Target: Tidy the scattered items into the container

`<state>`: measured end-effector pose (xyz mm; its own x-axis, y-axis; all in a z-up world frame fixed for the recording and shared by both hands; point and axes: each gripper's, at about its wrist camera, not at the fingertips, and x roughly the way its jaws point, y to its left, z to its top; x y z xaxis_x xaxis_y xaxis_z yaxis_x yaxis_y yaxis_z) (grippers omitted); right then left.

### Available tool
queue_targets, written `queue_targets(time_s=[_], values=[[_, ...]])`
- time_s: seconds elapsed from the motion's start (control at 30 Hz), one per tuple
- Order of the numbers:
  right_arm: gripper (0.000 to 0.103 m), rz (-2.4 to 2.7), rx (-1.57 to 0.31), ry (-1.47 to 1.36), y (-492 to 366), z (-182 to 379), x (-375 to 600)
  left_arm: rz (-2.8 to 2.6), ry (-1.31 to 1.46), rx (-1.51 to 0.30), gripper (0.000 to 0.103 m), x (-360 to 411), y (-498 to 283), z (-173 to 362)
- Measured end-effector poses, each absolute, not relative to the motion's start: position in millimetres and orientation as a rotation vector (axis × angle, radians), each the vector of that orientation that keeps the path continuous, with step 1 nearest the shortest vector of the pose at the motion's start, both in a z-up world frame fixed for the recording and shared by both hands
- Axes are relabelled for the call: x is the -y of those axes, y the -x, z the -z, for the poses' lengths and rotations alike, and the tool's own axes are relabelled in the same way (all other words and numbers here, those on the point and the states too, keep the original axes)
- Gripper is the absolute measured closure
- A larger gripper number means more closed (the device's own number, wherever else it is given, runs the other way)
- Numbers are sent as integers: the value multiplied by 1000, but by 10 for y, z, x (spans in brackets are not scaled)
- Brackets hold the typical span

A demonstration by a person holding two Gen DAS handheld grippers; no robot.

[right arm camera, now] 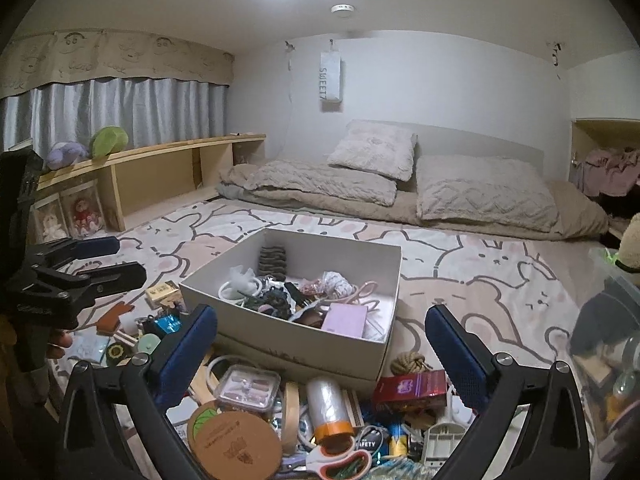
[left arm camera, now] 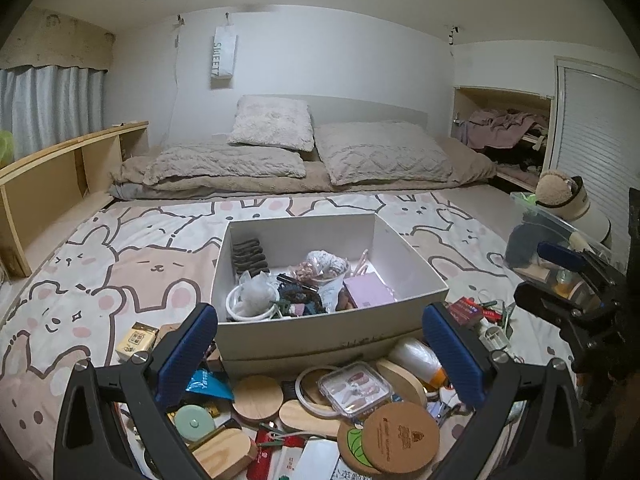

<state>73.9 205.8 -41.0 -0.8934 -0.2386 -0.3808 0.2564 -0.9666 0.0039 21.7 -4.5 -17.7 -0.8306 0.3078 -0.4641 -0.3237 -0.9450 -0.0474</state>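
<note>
Both the left gripper (left arm camera: 320, 344) and the right gripper (right arm camera: 322, 346) are hovering with jaws apart and empty over the clutter (right arm camera: 328, 404) lying just before the half-filled box (right arm camera: 390, 280), so picking the next item is seemingly pending.

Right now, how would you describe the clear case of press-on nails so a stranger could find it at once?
Start at the white box on the cartoon bedspread, then drop to the clutter heaped against its near wall. The clear case of press-on nails lies there among round wooden lids and cork coasters. It alone is square, transparent plastic, showing rows of pinkish nails.
</note>
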Motion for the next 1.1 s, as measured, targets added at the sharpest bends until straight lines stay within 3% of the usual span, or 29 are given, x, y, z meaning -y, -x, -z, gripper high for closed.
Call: queue_targets(time_s=[0.37,1.1], values=[[0,2869,-58,-553,-850,510,-2186,-2739,650,-131,0,0,-346,232],[0,2868,-97,-537,-942,553,-2145,-2771,644,-117,0,96,-487,323]])
